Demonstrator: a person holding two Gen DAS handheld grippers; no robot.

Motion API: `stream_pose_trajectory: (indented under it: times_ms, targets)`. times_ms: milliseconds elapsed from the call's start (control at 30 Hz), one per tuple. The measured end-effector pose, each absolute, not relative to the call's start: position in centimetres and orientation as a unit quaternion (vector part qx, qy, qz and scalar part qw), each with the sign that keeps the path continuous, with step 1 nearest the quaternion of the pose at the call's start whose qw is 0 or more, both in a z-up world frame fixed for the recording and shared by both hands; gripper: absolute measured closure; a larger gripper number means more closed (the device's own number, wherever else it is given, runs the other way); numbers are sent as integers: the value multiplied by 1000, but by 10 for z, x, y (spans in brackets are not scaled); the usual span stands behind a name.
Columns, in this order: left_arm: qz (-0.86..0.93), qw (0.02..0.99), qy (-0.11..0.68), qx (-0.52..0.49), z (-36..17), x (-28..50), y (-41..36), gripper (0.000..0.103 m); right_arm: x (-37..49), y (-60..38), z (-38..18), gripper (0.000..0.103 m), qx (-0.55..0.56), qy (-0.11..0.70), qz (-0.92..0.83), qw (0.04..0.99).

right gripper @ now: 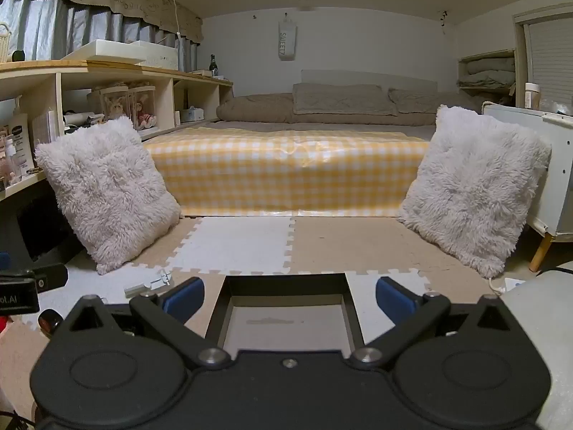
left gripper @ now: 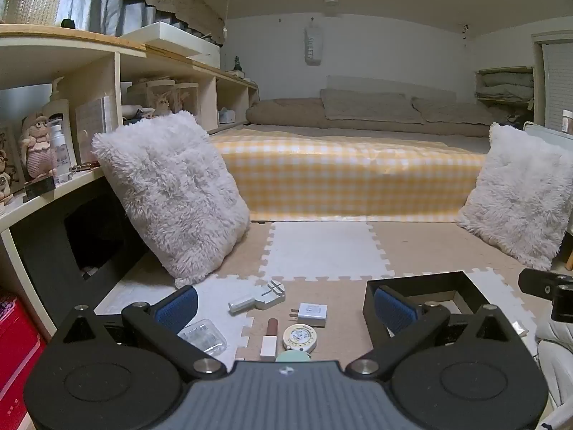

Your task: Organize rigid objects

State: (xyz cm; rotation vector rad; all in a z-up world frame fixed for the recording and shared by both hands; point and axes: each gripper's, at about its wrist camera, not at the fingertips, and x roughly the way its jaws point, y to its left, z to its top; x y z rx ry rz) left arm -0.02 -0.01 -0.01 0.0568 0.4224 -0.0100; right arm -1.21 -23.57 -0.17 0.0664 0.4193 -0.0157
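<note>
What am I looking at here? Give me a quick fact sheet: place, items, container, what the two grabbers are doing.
place: bedroom floor, foam puzzle mat
items on mat: charger plug, lipstick, round tape measure, clear plastic case, white tool
container: black box, open top, nothing inside
left gripper: open, over the items, holding nothing
right gripper: open, facing the box, holding nothing

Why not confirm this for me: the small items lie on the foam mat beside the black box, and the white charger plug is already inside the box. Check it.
Not quite. The white charger plug is not in the black box; it lies on the foam mat with the other small items, left of the box. The right wrist view shows the box holding nothing, and the left wrist view shows the plug on the mat.
</note>
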Motion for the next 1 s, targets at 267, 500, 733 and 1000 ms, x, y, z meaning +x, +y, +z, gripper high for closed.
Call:
stream_pose_trajectory:
  times_ms: [267, 500, 733, 1000]
  targets:
    - [-5, 977, 211, 27, 0, 0, 0, 0, -12, -236, -3, 0, 30, 209, -9, 977]
    - [-5, 977, 211, 27, 0, 0, 0, 0, -12, -236, -3, 0, 30, 209, -9, 977]
    - [-5, 977, 211, 27, 0, 0, 0, 0, -12, -236, -4, 0, 30, 210, -9, 977]
    - [-5, 977, 212, 27, 0, 0, 0, 0, -12, -237, -4, 0, 29, 210, -9, 977]
